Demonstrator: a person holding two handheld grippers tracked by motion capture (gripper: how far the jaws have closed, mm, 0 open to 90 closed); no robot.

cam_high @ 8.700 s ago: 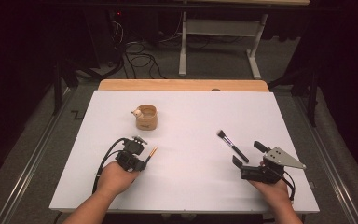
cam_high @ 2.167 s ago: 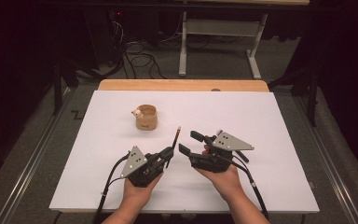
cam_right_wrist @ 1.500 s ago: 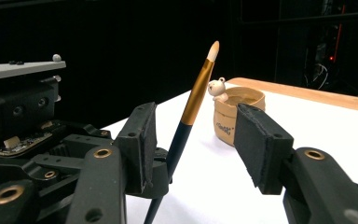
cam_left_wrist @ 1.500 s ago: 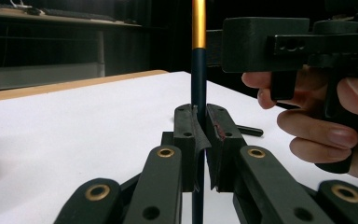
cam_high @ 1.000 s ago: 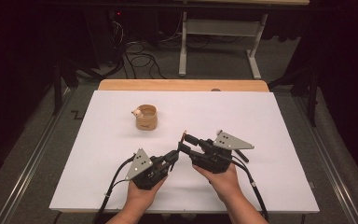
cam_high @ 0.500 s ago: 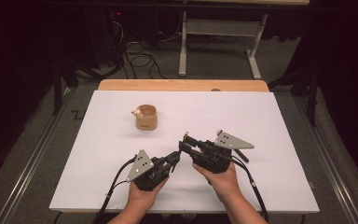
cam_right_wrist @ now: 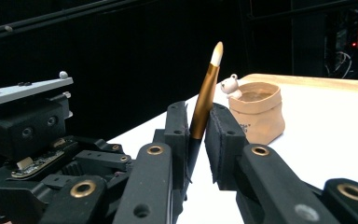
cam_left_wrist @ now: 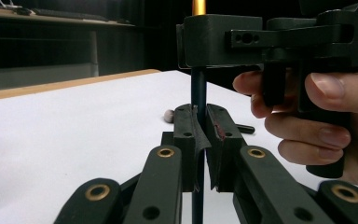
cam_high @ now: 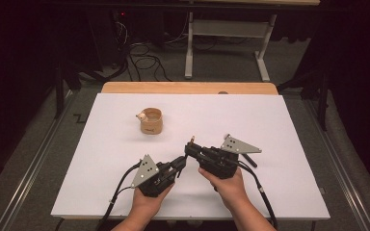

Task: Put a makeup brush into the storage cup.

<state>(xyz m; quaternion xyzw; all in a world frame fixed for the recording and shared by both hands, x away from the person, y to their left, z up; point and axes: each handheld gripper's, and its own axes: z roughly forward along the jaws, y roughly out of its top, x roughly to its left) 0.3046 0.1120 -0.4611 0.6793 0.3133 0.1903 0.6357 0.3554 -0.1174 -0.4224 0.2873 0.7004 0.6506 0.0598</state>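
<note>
Both grippers [cam_high: 189,155] clamped on slim brush [cam_right_wrist: 204,105], near cup [cam_high: 151,121]; right just closing. Light, stiff, slippery; best gripped mid-handle.

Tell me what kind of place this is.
Probably a lab or workshop set up for recording, not a home: a white work board on a wooden table, loose cables on the floor, a metal-framed bench behind, and dark surroundings.

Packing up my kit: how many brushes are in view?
2. One gold brush is clamped by left gripper and right gripper; a black brush lies on the table behind the right one, mostly hidden.
</note>
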